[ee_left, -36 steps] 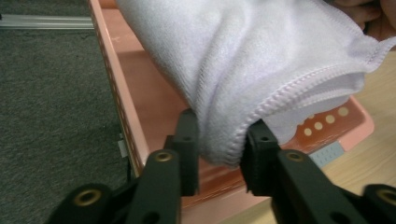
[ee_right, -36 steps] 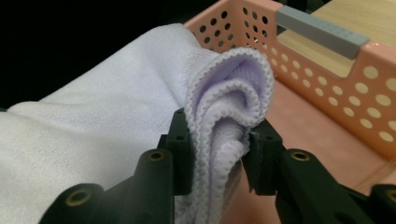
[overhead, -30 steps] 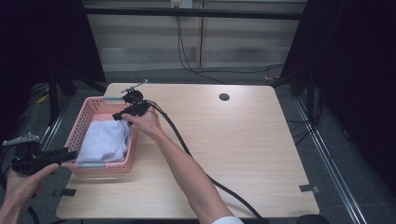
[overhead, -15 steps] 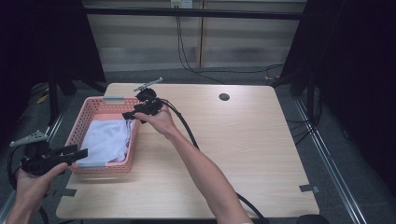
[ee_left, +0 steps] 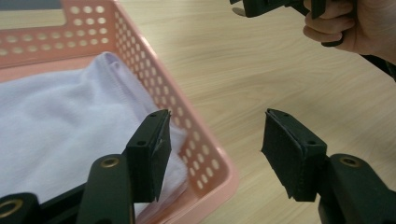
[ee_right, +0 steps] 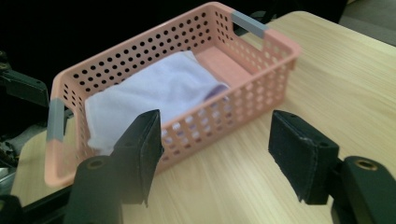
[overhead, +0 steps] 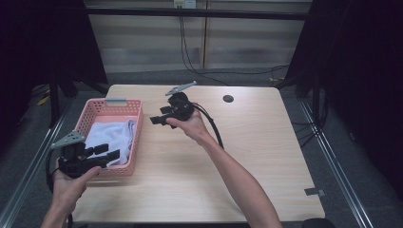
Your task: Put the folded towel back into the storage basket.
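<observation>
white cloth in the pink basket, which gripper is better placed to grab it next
Probably the left gripper. Its open jaws sit at the near corner of the pink basket, one pad already over the white cloth. The right gripper, also open, hangs over bare table beyond the basket's wall.

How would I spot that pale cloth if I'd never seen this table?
Start at the wooden table and go to its left edge, where a pink basket with holes in its walls sits. The cloth lies crumpled inside it, at the end nearer the person. It is the one soft, whitish-lavender thing there; all around it is hard pink plastic or bare wood.
</observation>
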Demonstrator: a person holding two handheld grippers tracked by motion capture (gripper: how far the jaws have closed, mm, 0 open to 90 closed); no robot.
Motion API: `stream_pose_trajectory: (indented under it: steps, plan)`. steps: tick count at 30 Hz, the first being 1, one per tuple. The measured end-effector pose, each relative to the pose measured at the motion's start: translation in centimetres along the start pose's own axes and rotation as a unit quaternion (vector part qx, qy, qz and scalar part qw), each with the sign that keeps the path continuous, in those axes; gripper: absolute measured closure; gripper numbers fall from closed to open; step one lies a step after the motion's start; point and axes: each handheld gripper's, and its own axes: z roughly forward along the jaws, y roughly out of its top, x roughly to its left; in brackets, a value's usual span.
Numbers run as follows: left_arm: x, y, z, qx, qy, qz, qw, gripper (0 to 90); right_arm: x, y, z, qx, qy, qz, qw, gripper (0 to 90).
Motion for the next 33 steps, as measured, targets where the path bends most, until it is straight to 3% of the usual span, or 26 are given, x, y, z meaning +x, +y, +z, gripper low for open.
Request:
stream_pose_trajectory:
  steps: [5, 10, 15, 19, 24, 28, 30, 33]
  plan:
    - [-1.9, -0.1, 1.8, 0.016, -0.016, 0.015, 0.9996, 40.7, -0.9, -2.7, -2.7, -0.008, -0.004, 0.017, 0.9998, 34.6]
    - [-4.1, 0.0, 3.7, 0.014, -0.017, 0.021, 0.9995, 41.6, -1.2, -4.8, -5.8, -0.006, -0.022, 0.014, 0.9997, 35.0]
    - [-5.5, -0.4, 5.8, 0.035, -0.029, 0.025, 0.9986, 42.3, -1.6, -6.8, -8.8, -0.007, -0.035, 0.015, 0.9992, 35.1]
    - [-6.1, -0.7, 6.2, 0.036, -0.047, 0.019, 0.9981, 38.8, -1.8, -8.6, -11.3, -0.005, -0.051, 0.025, 0.9984, 36.1]
    - [-7.0, -1.6, 6.7, 0.041, -0.042, 0.021, 0.9981, 36.6, -1.9, -11.3, -14.7, -0.007, -0.074, 0.044, 0.9963, 36.3]
    - [-8.1, -2.8, 7.5, 0.059, -0.047, 0.023, 0.9969, 35.1, -1.7, -13.9, -17.0, -0.003, -0.090, 0.050, 0.9947, 36.2]
    - [-8.6, -3.4, 7.7, 0.077, -0.052, 0.033, 0.9951, 34.9, -1.4, -14.9, -18.1, -0.004, -0.101, 0.054, 0.9935, 36.1]
    - [-9.1, -4.8, 7.7, 0.082, -0.060, 0.032, 0.9944, 34.6, -0.6, -17.0, -19.9, -0.009, -0.109, 0.063, 0.9920, 35.0]
